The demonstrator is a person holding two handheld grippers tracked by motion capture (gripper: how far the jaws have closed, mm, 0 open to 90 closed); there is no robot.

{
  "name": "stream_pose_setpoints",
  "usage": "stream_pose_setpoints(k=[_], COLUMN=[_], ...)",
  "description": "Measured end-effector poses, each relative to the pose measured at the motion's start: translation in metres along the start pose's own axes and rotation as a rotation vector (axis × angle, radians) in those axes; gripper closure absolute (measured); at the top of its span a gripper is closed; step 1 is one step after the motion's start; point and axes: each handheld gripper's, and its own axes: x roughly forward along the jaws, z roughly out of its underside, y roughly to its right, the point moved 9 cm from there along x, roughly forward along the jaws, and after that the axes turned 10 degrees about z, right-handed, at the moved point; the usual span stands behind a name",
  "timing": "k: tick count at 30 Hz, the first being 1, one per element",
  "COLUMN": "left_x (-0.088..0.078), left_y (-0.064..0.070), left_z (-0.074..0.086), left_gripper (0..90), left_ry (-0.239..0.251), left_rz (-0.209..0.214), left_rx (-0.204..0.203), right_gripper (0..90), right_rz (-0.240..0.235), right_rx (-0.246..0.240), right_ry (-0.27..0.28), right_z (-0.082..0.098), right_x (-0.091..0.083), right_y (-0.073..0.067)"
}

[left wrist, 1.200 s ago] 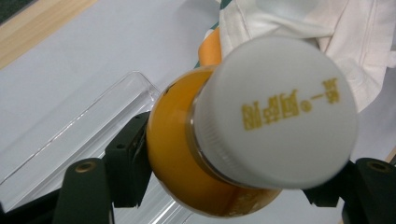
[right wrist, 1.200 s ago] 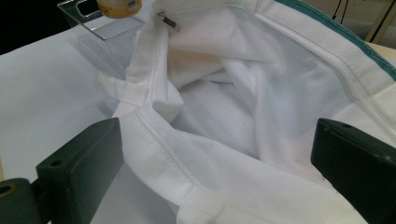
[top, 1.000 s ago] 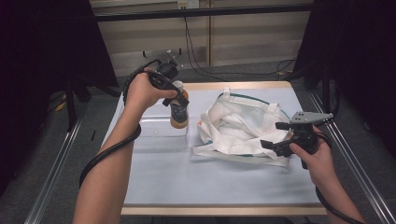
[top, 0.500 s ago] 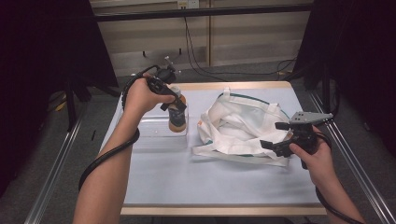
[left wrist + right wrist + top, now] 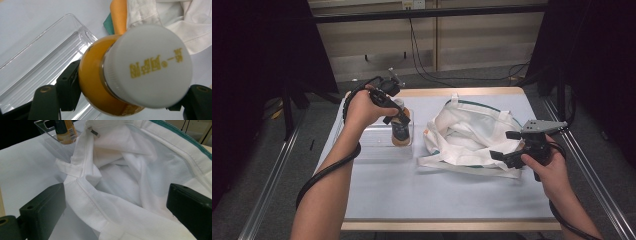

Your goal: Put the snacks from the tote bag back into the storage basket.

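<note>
Bottle [image 5: 130,72] is clamped between left gripper [image 5: 394,112] jaws, over clear tray [image 5: 42,60]. Right gripper [image 5: 512,150] is spread wide around bag [image 5: 140,177] edge, not pinching.

On the table [image 5: 377,195], the clear tray [image 5: 377,142] lies left of centre, at about ten o'clock. The bottle [image 5: 400,131] stands upright in the tray's right end, held from above by the left gripper [image 5: 398,116]. The cloth bag [image 5: 467,135] lies at two o'clock, just right of the tray. The right gripper [image 5: 504,150] sits at the bag's four o'clock edge, the bag's rim between its parted jaws.
</note>
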Motion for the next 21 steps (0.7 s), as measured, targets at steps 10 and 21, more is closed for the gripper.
stream_pose_setpoints(k=[10, 21], left_x=[0.01, 0.016], left_y=[0.0, 0.001], left_z=[0.007, 0.009], left_gripper=[30.4, 30.4], left_ry=[-0.023, -0.045], left_rz=[0.007, -0.004], left_rx=[0.009, 0.015], right_gripper=[2.3, 2.3], right_rz=[0.001, 0.0], right_rx=[0.003, 0.006], right_ry=[-0.003, -0.001], right_z=[0.001, 0.001], right_x=[0.001, 0.001], right_y=[0.0, 0.0])
